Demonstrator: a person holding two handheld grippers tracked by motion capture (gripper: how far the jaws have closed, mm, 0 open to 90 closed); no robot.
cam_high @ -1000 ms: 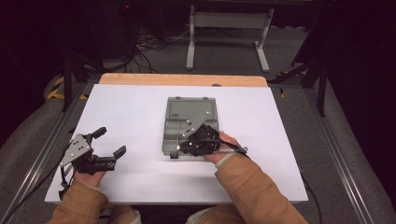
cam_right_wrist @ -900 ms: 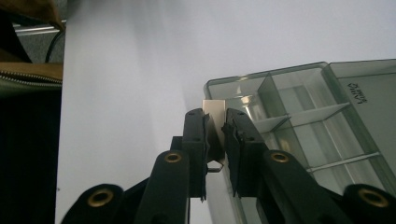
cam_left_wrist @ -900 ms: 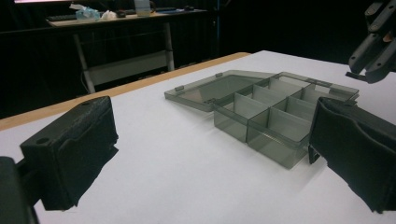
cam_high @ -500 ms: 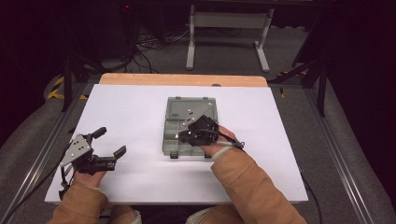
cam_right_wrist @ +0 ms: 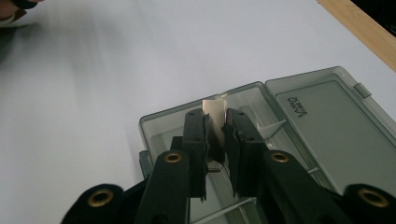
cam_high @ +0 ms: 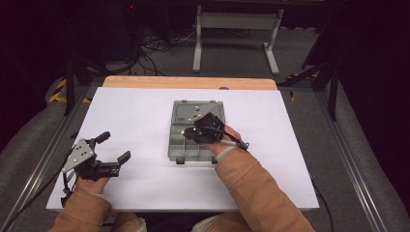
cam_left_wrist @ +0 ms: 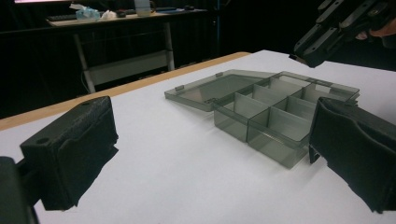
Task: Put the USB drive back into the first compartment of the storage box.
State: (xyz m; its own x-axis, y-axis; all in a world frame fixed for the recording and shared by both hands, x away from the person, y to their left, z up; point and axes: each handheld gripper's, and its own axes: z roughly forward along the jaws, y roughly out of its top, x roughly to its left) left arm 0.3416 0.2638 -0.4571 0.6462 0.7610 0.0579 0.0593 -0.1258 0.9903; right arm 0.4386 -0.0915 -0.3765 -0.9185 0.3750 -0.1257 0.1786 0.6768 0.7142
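Note:
A smoky clear compartment box (cam_high: 180, 146) lies open at the middle of the white table, its lid (cam_high: 186, 113) flat on the far side. My right gripper (cam_high: 189, 131) hovers over the box's compartments, shut on a small pale divider plate (cam_right_wrist: 215, 111). The plate stands upright between the jaws above a compartment near the box's corner (cam_right_wrist: 154, 126). My left gripper (cam_high: 115, 147) rests near the table's front left, open, with nothing between its pads (cam_left_wrist: 70, 154). In the left gripper view the box (cam_left_wrist: 275, 112) sits ahead to the right, with the right gripper (cam_left_wrist: 327, 32) above it.
The white tabletop (cam_high: 135, 106) has free room on both sides of the box. A wooden strip (cam_high: 188, 82) runs along its far edge. Beyond stand a metal frame (cam_high: 232, 29) and floor cables (cam_high: 154, 46). Rails flank the table.
My right gripper has moved a little farther over the box, away from its front edge. The left gripper has not moved.

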